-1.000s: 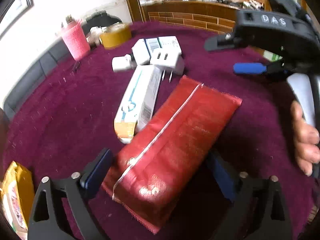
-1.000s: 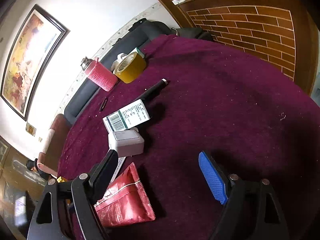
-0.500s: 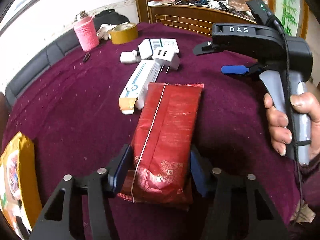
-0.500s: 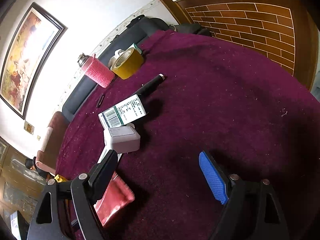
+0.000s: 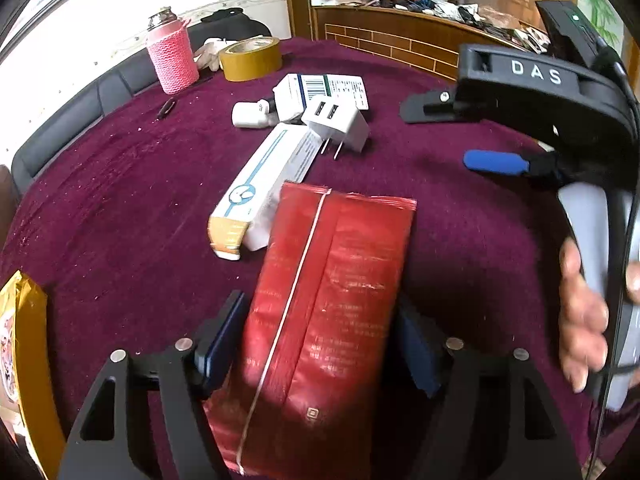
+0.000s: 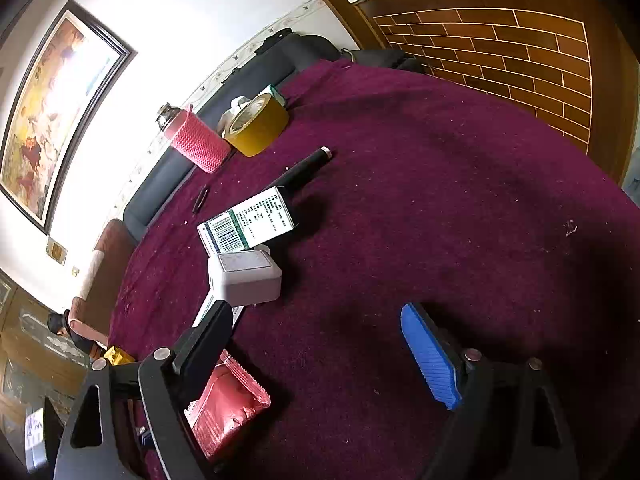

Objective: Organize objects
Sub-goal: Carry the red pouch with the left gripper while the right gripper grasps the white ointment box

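A red foil packet (image 5: 332, 300) lies lengthwise between the pads of my left gripper (image 5: 320, 308), which press on its two long sides; the jaws are opening slightly. The packet's far end overlaps a long white toothpaste box (image 5: 264, 176) on the maroon tablecloth (image 5: 120, 184). In the right wrist view the packet (image 6: 228, 408) shows at the lower left. My right gripper (image 6: 316, 316) hovers over bare cloth, its jaws wide and opening a little more, with nothing between them. It also appears at the right of the left wrist view, where the right gripper (image 5: 448, 136) is held by a hand (image 5: 584, 320).
Beyond the toothpaste box sit a white charger plug (image 5: 340, 124), a white-and-green carton (image 5: 320, 92) and a small white adapter (image 5: 250, 115). A yellow tape roll (image 5: 250, 58) and a pink-sleeved bottle (image 5: 170, 60) stand at the back. A black pen (image 6: 304, 168) lies nearby, a yellow packet (image 5: 24, 360) at the left.
My left gripper closed from wide open onto the red packet, which turned from slanted to in line with the fingers. The right gripper kept still.
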A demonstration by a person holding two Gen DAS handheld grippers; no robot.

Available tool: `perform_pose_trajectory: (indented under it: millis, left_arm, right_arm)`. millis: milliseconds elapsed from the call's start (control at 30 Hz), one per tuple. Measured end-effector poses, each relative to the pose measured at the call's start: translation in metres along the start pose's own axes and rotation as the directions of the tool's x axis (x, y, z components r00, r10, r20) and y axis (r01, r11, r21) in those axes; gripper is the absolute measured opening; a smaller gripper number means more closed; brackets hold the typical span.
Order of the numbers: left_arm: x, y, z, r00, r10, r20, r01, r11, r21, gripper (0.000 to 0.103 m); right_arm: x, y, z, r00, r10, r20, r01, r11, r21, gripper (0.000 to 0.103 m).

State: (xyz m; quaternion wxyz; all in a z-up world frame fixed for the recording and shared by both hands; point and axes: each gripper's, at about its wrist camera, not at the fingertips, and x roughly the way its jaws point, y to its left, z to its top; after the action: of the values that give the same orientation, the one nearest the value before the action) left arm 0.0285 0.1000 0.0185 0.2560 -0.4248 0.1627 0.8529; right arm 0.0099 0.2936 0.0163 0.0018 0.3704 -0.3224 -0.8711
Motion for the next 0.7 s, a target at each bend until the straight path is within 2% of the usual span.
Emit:
perform_pose_trajectory:
  millis: [100,200,400,600,700]
  left_arm:
    - [-0.009,-0.002,-0.003,1.0,0.007,0.021,-0.007,1.0,0.0,0.049]
    - [-0.023,0.013,-0.01,0.999,-0.042,0.026,0.044,0.996,-0.079,0.048]
    - [-0.075,0.055,-0.041,0.995,-0.041,0.089,0.061,0.97,-0.237,0.048]
    - [-0.122,0.092,-0.076,0.989,0.038,0.141,0.01,0.945,-0.328,0.048]
    - [-0.14,0.11,-0.092,0.985,0.073,0.156,-0.013,0.934,-0.358,0.048]
  right_arm:
    - [0.0,0.001,0.0,1.0,-0.004,0.0,0.004,1.0,-0.007,0.09]
    - [0.001,0.002,0.0,1.0,-0.007,0.0,0.007,1.0,-0.013,0.09]
    - [0.002,0.005,-0.002,1.0,-0.024,0.002,0.024,0.999,-0.032,0.09]
    - [0.003,0.011,-0.005,0.999,-0.048,-0.004,0.048,0.997,-0.064,0.092]
    - [-0.003,0.02,-0.011,1.0,-0.011,-0.022,0.009,0.998,-0.07,0.092]
